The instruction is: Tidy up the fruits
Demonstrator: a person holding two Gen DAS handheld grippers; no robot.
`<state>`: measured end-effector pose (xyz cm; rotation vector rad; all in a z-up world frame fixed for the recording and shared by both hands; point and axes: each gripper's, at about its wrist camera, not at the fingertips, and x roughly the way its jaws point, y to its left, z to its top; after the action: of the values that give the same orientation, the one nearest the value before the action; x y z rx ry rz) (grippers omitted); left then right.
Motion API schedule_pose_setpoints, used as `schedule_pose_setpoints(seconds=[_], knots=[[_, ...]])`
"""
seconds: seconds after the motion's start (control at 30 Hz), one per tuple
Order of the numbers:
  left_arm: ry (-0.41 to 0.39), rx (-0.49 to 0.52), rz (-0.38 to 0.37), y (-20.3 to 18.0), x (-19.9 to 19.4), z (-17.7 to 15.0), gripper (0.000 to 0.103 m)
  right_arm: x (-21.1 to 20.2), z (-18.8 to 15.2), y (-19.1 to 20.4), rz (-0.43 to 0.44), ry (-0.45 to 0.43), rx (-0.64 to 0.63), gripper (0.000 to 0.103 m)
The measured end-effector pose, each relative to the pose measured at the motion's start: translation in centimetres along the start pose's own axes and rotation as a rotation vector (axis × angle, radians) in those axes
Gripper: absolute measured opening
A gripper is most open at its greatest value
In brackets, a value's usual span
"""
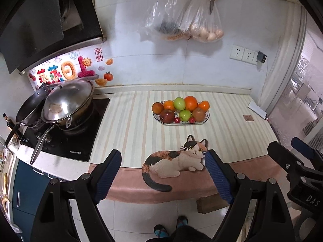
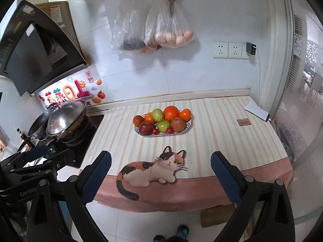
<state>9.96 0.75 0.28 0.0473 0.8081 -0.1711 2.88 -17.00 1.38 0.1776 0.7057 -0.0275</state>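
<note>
All the fruit [image 1: 180,109] sits piled on a plate [image 1: 206,119] mid-worktop [image 1: 129,125]; sorting looks finished. Left tool [image 1: 163,174] and right tool [image 2: 161,178] hover spread and empty, well back.

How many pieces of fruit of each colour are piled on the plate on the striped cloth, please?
Orange: 3
Green: 2
Dark red or brown, large: 3
Small red: 2
Total: 10, all on the plate; any fruit hidden under the pile cannot be counted.
</note>
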Motion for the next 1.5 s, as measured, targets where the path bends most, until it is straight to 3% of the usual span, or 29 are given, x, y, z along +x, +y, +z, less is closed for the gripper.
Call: schedule_pose_setpoints(seconds=[0.2,0.4,0.5,0.6,0.93,1.5], knots=[[-0.030,-0.008,0.005,-1.1,-2.6,-1.0,0.084,-3.9,-0.8,-0.5,0.019,-0.027,-0.013,0.101],[-0.034,-0.016,0.029,-2.1,-4.0,-1.3,0.085,-5.0,-0.4,-1.5,0.053,-0.002,-0.026,0.101],[-0.020,-0.034,0.043,-2.0,-3.6,-1.0,0.089,-4.1,0.4,-1.8,0.073,0.025,-0.030,0.101],[-0.021,-0.041,0.063,-2.0,-3.2,-0.4,0.099,-3.0,1.1,-2.1,0.089,0.039,-0.038,0.101],[-0.004,-0.065,0.109,-1.0,-1.0,1.0,0.099,0.9,3.4,-2.4,0.105,0.051,-0.045,0.101],[0.042,-0.072,0.105,-0.1,2.2,1.9,0.099,5.9,3.8,-2.0,0.066,0.096,-0.042,0.101]])
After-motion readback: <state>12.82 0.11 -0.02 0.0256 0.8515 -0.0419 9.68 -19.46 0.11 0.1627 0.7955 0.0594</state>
